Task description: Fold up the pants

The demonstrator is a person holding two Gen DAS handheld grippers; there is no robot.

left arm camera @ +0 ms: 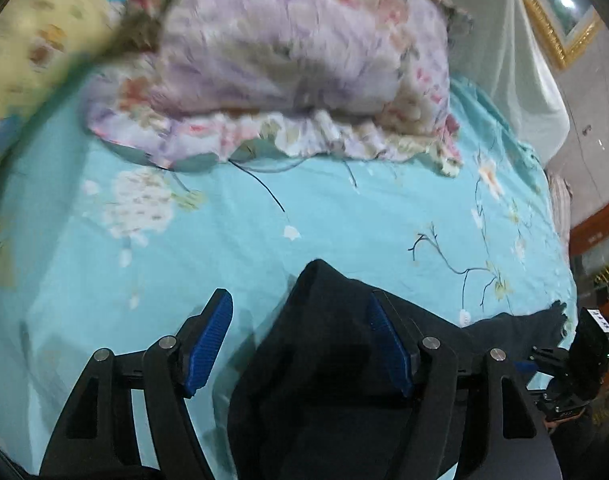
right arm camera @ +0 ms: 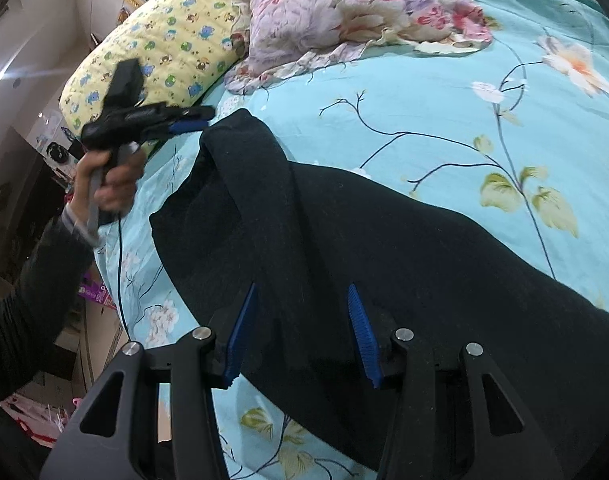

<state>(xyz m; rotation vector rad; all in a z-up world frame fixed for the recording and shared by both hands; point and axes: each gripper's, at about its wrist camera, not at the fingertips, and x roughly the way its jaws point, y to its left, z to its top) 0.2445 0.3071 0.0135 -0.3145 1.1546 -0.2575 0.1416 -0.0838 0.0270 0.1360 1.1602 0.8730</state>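
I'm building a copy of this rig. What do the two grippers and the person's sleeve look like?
Each gripper, left and right, has black linkage fingers with silver pivot pins and ribbed blue pads. Seen from the right wrist, the left one has a black pistol-style body with a grey handle and a dark trailing cable. The sleeve is dark, with a lighter cuff.

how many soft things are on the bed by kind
black pants: 1
yellow cartoon-print pillow: 1
pink and purple floral quilt: 1
total: 3, all lying on the turquoise floral bedsheet
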